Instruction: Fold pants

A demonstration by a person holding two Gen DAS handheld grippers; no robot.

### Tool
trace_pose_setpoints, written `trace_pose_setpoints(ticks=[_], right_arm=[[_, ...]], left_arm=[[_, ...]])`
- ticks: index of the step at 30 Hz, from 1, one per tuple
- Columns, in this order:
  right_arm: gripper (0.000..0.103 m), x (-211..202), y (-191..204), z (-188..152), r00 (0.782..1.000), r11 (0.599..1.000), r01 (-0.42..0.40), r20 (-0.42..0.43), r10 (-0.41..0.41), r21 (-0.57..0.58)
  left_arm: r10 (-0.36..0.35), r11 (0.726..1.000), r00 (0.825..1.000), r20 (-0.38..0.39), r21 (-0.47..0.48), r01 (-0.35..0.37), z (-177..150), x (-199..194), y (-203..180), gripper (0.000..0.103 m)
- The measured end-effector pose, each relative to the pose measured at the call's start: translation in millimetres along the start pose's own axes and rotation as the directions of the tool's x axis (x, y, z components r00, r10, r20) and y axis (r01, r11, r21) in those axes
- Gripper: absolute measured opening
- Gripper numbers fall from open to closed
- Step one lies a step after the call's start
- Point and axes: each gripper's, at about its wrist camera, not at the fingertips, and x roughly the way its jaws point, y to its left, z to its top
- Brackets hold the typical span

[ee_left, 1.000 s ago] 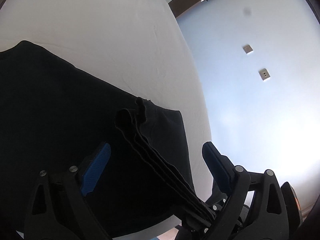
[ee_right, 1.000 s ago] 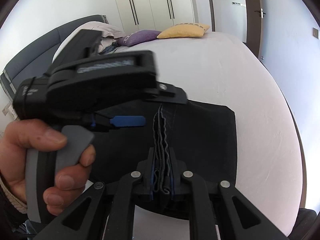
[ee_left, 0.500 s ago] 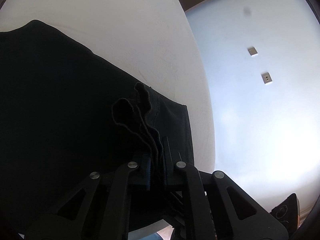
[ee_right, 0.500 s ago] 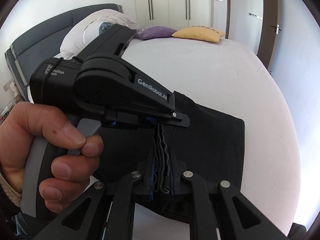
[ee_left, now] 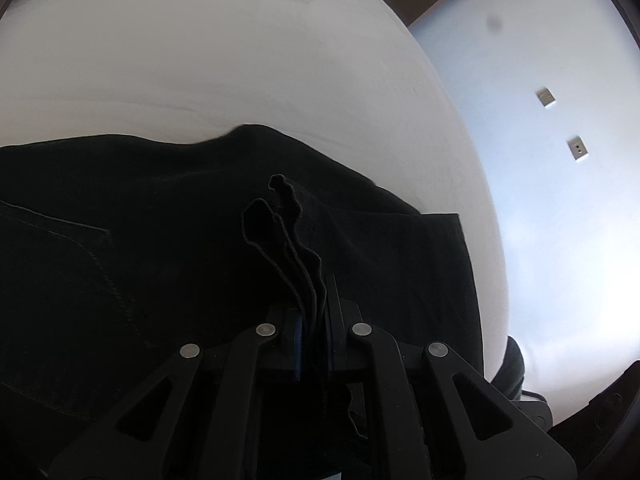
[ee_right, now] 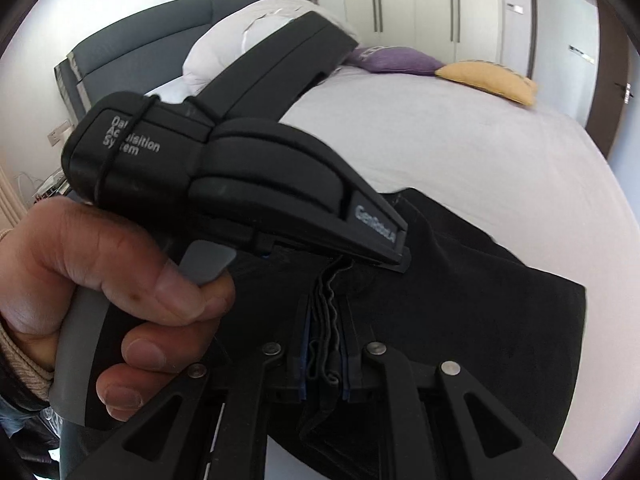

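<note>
Matt black cloth pants (ee_left: pixel 160 240) on a smooth white cloth bedsheet (ee_left: pixel 200 60)

Left gripper (ee_left: pixel 314 344): matte black linkage arms fan back from the jaws, four round silver rivets across them, triangular cut-outs further behind. Blue pads line the inner faces of the jaws. Right gripper (ee_right: pixel 326 354), same build: black arms, silver rivets, blue pad edges either side of the jaws. Up and left of those jaws, the left gripper's body shows: chunky black housing, ribbed and rounded, white lettering reading "Acquisition System" partly hidden by a thin black cable looped round it, and "GenRobot.AI" near the nose. Grey trigger, grey-backed grip. The hand (ee_right: pixel 108 280) wears a beige knitted cuff under a dark sleeve.
</note>
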Motion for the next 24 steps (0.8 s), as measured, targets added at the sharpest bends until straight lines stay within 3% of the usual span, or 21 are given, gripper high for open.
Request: trace_pose_setpoints(ticks=[4, 9, 11, 12, 13, 17, 21, 24], right_arm=[[0.013, 30.8, 13.9, 12.2, 0.999, 0.999, -0.038, -0.037, 0.037, -0.002], [0.018, 58.1, 13.3, 9.4, 0.991, 0.997, -0.070, -0.109, 0.072, 0.026], [0.035, 63.6, 5.4, 9.9, 0.982, 0.991, -0.114, -0.145, 0.123, 0.070], [0.051, 62.1, 2.2, 9.4, 0.977, 0.986, -0.138, -0.149, 0.151, 0.092], [0.058, 57.2, -1.9, 9.3, 0.973, 0.979, -0.165, -0.144, 0.181, 0.117], [0.058, 15.6, -23.9, 11.4, 0.958, 0.948, -0.270, -0.046, 0.282, 0.168], [0.058, -26.2, -71.9, 8.0, 0.941, 0.904, -0.338, 0.063, 0.333, 0.263], [0.058, -49.3, -131.7, -3.7, 0.921, 0.855, -0.391, 0.135, 0.367, 0.341]], left_arm=[[0.038, 0.999, 0.999, -0.009, -0.030, -0.039, 6.9, -4.4, 34.4, 0.006], [0.025, 0.998, 0.999, -0.022, -0.065, -0.026, 4.8, -0.7, 56.8, 0.010], [0.005, 0.996, 1.000, -0.012, -0.085, -0.006, 2.4, 0.6, 57.8, 0.011], [0.009, 0.996, 1.000, -0.002, -0.085, -0.009, 2.3, -2.5, 58.6, 0.012], [0.027, 0.996, 1.000, 0.015, -0.080, -0.026, 3.7, -9.7, 58.8, 0.014], [0.194, 0.981, 0.975, 0.109, -0.054, -0.189, 7.4, -50.7, 55.5, 0.014], [0.199, 0.979, 0.965, 0.172, 0.009, -0.203, 1.3, -72.3, 15.7, 0.014], [0.201, 0.972, 0.967, 0.157, 0.088, -0.216, -11.8, -58.8, -14.2, 0.014]])
